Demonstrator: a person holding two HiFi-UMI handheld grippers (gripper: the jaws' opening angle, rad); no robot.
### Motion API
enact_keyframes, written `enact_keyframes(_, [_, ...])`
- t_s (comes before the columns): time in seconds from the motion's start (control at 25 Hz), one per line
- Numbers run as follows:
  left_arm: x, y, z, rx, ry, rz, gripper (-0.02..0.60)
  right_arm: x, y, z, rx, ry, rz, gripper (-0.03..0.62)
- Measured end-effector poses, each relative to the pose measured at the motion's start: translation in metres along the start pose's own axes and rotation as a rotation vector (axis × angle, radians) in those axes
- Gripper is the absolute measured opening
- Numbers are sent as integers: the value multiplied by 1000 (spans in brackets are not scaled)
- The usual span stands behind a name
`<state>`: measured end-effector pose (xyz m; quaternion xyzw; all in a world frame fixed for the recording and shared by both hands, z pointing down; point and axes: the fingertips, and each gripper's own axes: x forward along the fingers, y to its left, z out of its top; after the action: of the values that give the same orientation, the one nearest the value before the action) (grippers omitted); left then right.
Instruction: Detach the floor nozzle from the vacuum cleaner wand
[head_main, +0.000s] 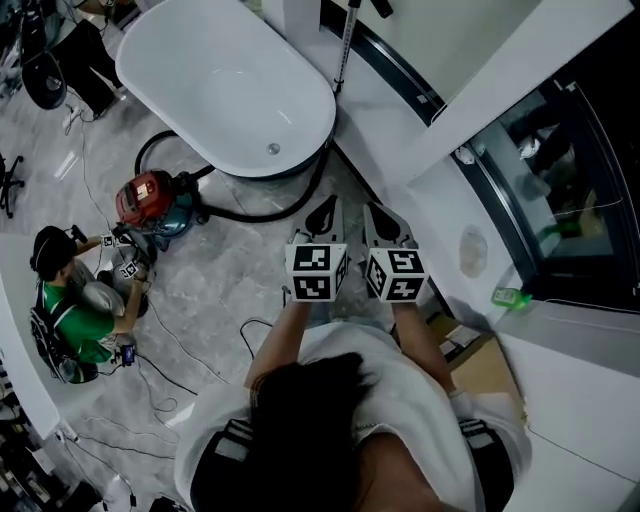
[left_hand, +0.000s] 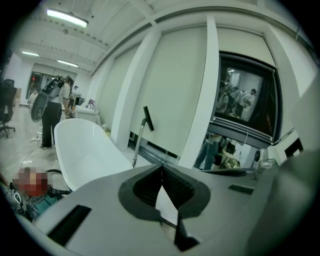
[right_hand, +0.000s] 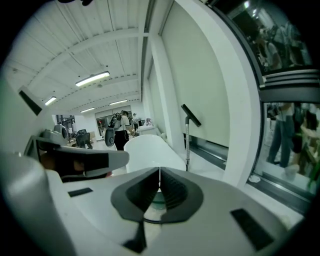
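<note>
Approach step, I'd say. Your left tool (head_main: 322, 214) and right tool (head_main: 384, 220) are both clenched on nothing, side by side, aimed toward the slim metal wand with black handle (head_main: 345, 48) propped upright near the wall by the white oval bathtub (head_main: 190, 120). I can't make out the floor nozzle at its lower end. Next you need to close in, release the jaws and find the joint. The tub holds nothing but its drain. The red-and-teal canister vacuum cleaner (head_main: 152, 205) sits on the floor, well apart.
</note>
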<state>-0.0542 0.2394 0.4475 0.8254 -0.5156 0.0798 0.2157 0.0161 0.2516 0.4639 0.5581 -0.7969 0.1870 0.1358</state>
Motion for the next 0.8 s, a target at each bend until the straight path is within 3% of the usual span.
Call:
enact_keyframes(0.44, [47, 36, 34, 6, 24, -102, 5, 55, -2, 41, 21, -19, -59, 15])
enact_keyframes(0.8, [55, 58, 51, 50, 23, -86, 5, 71, -5, 50, 96, -50, -85, 15])
